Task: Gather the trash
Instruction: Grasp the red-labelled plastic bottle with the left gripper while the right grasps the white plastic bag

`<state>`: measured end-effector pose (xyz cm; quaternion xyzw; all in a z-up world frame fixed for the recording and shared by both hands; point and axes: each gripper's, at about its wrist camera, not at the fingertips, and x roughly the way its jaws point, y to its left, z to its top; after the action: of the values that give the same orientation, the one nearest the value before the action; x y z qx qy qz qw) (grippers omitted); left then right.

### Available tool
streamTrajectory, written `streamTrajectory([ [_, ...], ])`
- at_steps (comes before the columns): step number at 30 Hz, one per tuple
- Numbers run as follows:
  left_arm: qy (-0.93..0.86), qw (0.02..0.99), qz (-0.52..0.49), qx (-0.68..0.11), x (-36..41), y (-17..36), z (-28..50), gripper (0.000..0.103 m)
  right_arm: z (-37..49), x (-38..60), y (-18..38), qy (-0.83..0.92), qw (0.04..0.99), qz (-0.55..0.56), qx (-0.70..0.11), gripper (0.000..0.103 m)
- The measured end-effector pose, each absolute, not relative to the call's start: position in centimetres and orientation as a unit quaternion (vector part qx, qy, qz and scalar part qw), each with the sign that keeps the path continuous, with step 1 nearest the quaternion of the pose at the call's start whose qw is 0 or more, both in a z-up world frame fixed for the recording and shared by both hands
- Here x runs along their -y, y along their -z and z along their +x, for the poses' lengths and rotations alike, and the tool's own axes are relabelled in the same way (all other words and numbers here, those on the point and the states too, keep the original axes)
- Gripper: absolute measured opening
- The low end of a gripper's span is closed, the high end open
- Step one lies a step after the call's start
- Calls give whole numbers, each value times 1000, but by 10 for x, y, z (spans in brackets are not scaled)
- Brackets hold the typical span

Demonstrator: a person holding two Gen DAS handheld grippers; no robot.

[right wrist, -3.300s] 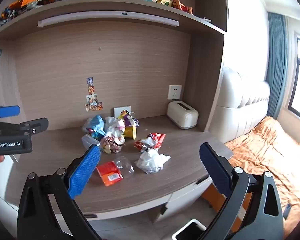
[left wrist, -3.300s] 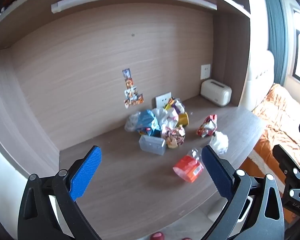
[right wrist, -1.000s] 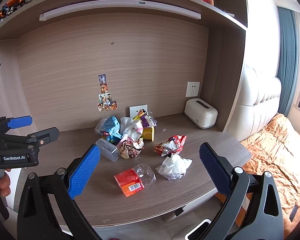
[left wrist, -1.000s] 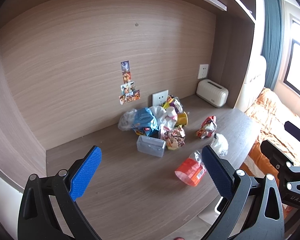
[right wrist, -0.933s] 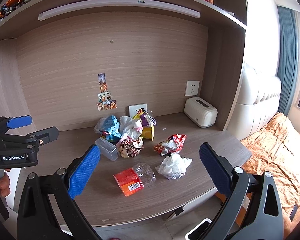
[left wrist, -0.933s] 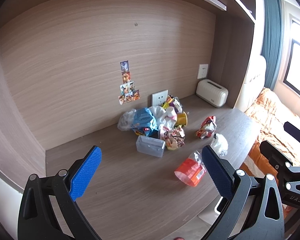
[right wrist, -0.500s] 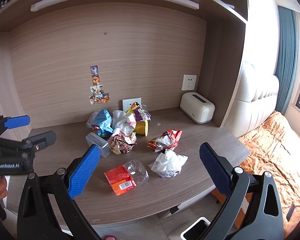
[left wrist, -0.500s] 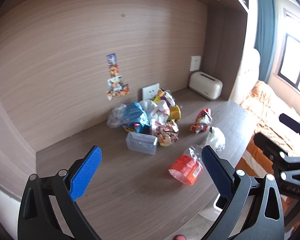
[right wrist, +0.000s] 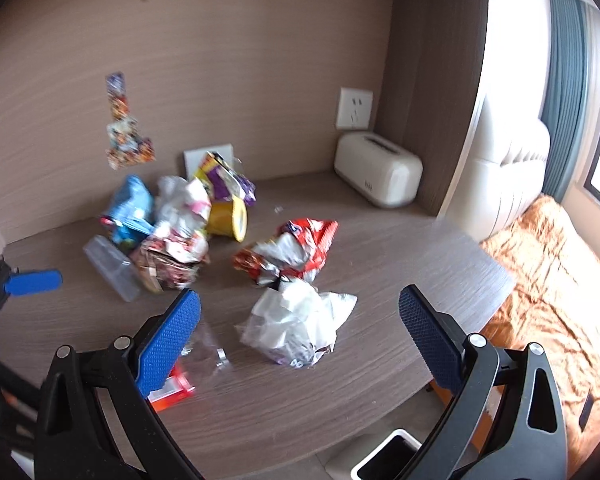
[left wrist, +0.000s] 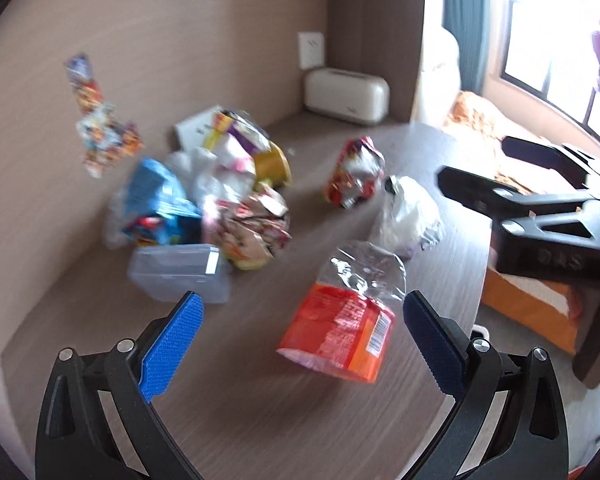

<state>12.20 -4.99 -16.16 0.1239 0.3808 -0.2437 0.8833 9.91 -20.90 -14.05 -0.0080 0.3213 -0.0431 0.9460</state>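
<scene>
Surface (right wrist: 400,264): grey-brown wood grain, set in an alcove.
Back corner: cream toaster (right wrist: 378,168).
Back left: heap of wrappers (right wrist: 172,216), clear plastic box (right wrist: 110,266) beside it.
Front: white crumpled bag (right wrist: 296,322), red snack wrapper (right wrist: 292,250), orange packet (left wrist: 340,330).

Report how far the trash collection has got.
Nothing collected yet. Both grippers, left and right, are open and empty. The orange packet, white crumpled bag, red wrapper and back pile all lie on the desk.

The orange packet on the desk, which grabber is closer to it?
Left. The left gripper is open with the orange packet between its fingers, not touching. The right gripper is open over the white crumpled bag, beside the packet.
</scene>
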Motion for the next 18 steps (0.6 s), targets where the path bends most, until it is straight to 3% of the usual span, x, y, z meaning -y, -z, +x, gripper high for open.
streamTrajectory([
  [15, 298, 853, 150, -401, 89, 216, 153, 98, 150, 228, 213, 59, 925, 35, -373, 99],
  [18, 309, 846, 160, -404, 94, 224, 155, 93, 158, 232, 224, 54, 917, 53, -392, 99],
])
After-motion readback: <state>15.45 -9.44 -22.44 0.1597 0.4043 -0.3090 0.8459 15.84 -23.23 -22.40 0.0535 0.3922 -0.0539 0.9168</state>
